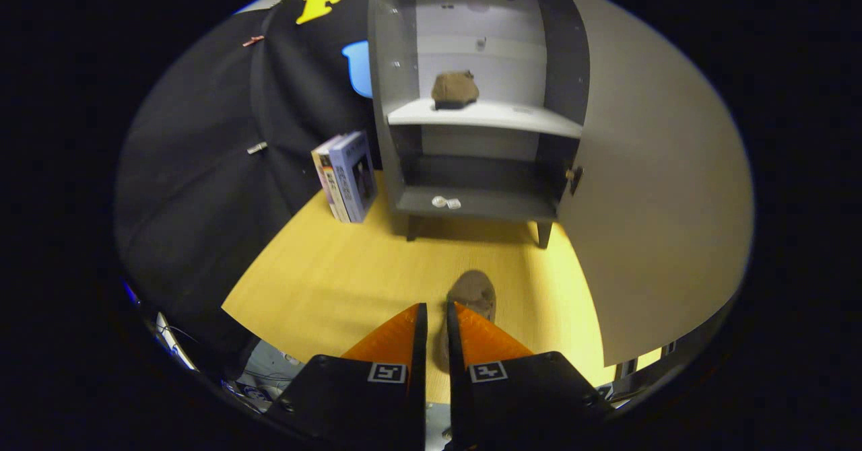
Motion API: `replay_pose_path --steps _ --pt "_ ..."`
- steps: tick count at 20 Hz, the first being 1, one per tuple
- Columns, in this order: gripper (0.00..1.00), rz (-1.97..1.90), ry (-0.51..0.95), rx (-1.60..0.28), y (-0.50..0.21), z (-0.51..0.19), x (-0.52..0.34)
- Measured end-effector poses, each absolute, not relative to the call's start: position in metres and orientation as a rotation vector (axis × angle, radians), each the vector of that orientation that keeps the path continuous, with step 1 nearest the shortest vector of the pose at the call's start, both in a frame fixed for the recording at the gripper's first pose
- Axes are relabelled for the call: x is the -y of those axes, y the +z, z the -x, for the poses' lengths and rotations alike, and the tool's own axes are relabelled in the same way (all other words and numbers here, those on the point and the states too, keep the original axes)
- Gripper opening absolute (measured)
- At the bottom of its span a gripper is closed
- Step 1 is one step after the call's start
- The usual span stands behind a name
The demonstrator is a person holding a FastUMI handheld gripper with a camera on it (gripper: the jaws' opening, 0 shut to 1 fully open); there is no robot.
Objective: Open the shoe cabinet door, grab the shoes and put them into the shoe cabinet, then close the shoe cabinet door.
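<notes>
Fingers [436,316]: clamped on brown shoe [473,293], over table [337,283].
Cabinet [471,101]: door [653,188] stood open; second shoe [454,89] sat on shelf [498,116].
Books [347,176]: beside cabinet.

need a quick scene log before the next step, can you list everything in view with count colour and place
shoe cabinet: 1, grey, on short legs at the far end of the floor, door open
cabinet door: 1, pale, swung open to the right
shoes: 2, brown; one on the middle shelf, one on the floor between the fingertips
books: a few, upright, left of the cabinet
small pale item: on the bottom shelf, too small to identify
floor: yellow wood
gripper: 1, fingers close together around the floor shoe
</notes>
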State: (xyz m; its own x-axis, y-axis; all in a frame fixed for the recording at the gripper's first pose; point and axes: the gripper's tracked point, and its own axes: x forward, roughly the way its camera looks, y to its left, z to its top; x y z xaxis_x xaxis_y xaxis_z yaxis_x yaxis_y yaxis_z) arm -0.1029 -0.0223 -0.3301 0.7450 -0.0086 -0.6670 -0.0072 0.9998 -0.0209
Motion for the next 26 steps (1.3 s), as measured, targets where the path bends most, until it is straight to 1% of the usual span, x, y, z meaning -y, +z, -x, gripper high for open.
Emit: replay_pose_path --steps 5,8,10,15,17,18,22,26 --pt "0.2 0.004 -0.073 -0.839 -0.415 0.093 0.036" --pt "0.19 0.007 -0.086 -0.914 -0.46 0.084 0.04" --pt "0.2 0.007 -0.084 -0.924 -0.482 0.075 0.04" --pt "0.2 0.016 -0.09 -0.952 -0.515 0.057 0.048" --pt "0.21 0.027 -0.092 -0.977 -0.525 0.051 0.051" --pt "0.23 0.026 -0.093 -0.975 -0.527 0.046 0.051" --pt "0.23 0.046 -0.121 -0.985 -0.537 0.026 0.06" --pt "0.23 0.126 -0.12 -0.994 -0.541 0.015 0.063"
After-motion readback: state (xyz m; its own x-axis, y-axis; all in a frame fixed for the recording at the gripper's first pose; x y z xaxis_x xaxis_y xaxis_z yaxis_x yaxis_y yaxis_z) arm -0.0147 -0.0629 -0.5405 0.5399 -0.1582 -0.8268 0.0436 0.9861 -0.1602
